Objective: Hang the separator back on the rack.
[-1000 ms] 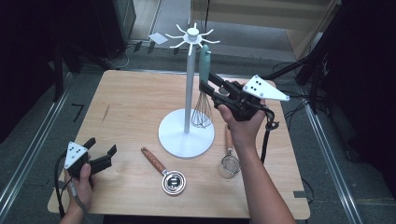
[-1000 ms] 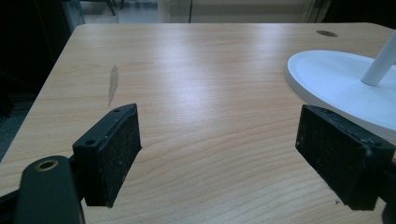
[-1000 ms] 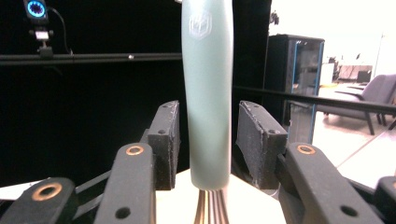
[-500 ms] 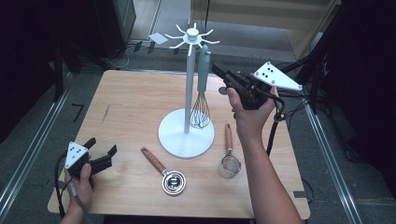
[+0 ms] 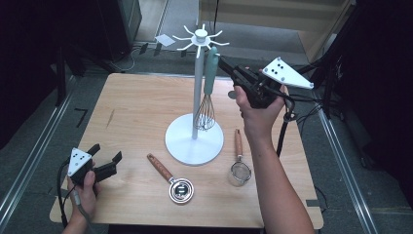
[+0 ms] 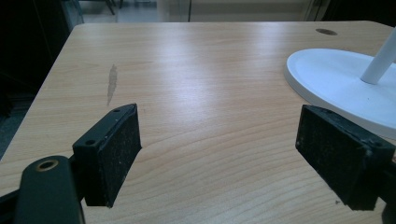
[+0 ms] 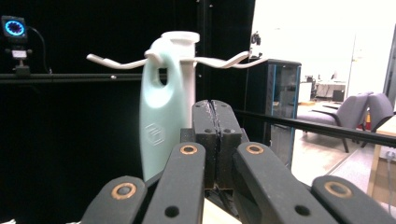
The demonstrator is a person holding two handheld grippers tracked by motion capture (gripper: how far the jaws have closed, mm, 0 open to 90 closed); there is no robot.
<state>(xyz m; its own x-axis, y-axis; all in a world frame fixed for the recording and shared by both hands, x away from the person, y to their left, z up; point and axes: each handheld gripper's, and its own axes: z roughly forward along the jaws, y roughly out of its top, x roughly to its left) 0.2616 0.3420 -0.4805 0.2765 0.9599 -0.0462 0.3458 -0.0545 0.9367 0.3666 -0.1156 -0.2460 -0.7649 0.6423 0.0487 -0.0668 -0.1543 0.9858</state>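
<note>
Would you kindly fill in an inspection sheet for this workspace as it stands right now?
Surface: wooden table, one dark smear.
Job's things: whisk hangs by its handle on a hook of the white rack.
Clutter: measuring cup and strainer lie in front of the rack's base.
Grippers: right gripper shut, empty, beside the whisk handle; left gripper open, empty, low over the table's near left corner.
Cables: one trails from each gripper.
Surroundings: dark curtains, floor rails, bright room beyond.

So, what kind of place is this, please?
Probably a lab or recording room, not a kitchen: a bare wooden table on a metal-framed floor, a mounted camera against black walls, office chairs beyond.
</note>
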